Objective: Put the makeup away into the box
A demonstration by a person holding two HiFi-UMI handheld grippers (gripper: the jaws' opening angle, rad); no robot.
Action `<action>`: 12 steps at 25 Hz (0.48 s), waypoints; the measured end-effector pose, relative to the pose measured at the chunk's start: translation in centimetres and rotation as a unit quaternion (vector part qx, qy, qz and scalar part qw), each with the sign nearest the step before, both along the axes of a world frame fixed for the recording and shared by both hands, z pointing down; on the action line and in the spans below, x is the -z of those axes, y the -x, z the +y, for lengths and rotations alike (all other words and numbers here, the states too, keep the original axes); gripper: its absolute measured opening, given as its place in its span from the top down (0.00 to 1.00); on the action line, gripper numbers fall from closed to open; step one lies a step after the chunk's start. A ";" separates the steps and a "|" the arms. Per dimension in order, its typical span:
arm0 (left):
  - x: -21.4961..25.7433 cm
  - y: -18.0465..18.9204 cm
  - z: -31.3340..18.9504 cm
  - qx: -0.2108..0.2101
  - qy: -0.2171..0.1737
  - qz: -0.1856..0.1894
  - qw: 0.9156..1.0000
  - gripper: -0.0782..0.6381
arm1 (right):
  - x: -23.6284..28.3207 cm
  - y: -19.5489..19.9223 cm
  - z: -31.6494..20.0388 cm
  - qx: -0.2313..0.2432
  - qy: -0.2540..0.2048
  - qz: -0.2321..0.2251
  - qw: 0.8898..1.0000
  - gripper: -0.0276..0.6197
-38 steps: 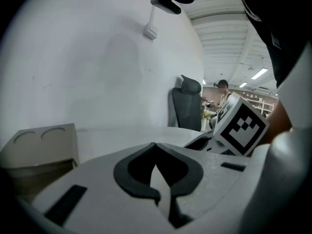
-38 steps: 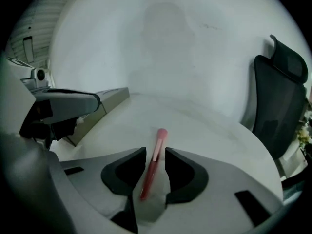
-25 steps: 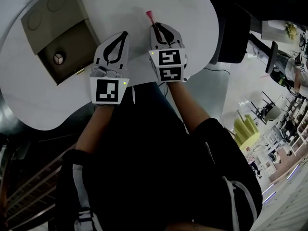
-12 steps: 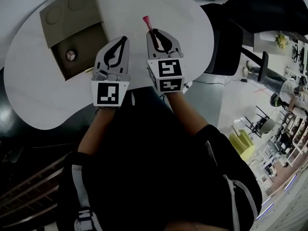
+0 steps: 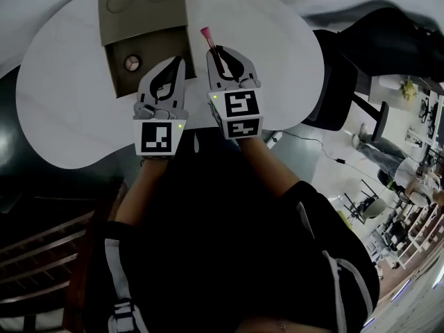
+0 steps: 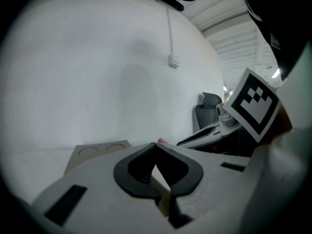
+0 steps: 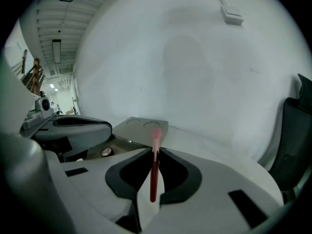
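Right gripper (image 5: 217, 49) is closed on a slim red makeup stick (image 7: 154, 179) with a pink tip. It looks like a lip product, exact type unclear. The stick lies along the jaw line. The tips pinch it near the pink end, and the red barrel runs back through the jaw opening.

Left gripper (image 5: 180, 61) has its jaw tips together with nothing in them. It sits just beside the right one, over the near edge of the white table (image 5: 69, 116).

The stick is in the air above the table, just right of the tan box (image 5: 163, 47). The box is open, with the two-recess lid folded away from the person. One small round item (image 5: 130, 63) is already in the compartment. The pink tip is near the box's right wall, not over the compartment yet.

Handling, my read:
- Light, stiff and thin, so weight isn't an issue.
- The smooth round barrel will probably roll or pivot between the pads under a sideways knock.
- A mid-barrel grip would be steadier. The current pinch is toward one end, so expect some swing.
- Keep the squeeze modest. The cap end may pop or crack.
- Release low inside the compartment, since it could bounce or roll off.
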State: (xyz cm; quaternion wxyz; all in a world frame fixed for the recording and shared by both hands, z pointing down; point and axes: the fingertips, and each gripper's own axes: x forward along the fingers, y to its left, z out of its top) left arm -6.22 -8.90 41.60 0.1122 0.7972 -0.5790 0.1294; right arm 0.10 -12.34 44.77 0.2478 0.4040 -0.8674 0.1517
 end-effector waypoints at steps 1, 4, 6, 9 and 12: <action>-0.1 0.9 0.3 0.007 0.002 -0.001 1.000 0.88 | 0.0 1.0 0.2 0.007 0.000 -0.001 1.000 0.86; 0.0 3.2 0.9 0.029 0.001 0.001 1.000 0.88 | 0.1 3.6 0.7 0.026 0.000 -0.004 1.000 0.86; 0.6 4.5 1.1 0.041 -0.011 -0.001 0.999 0.88 | 0.1 5.1 1.2 0.040 0.001 -0.004 0.999 0.86; -0.2 6.4 2.1 0.061 0.005 -0.001 0.998 0.88 | -0.2 6.9 1.5 0.052 0.006 -0.003 0.999 0.86; -0.8 7.9 2.6 0.074 0.015 0.002 0.997 0.88 | -1.1 8.2 1.4 0.052 0.019 -0.002 0.998 0.86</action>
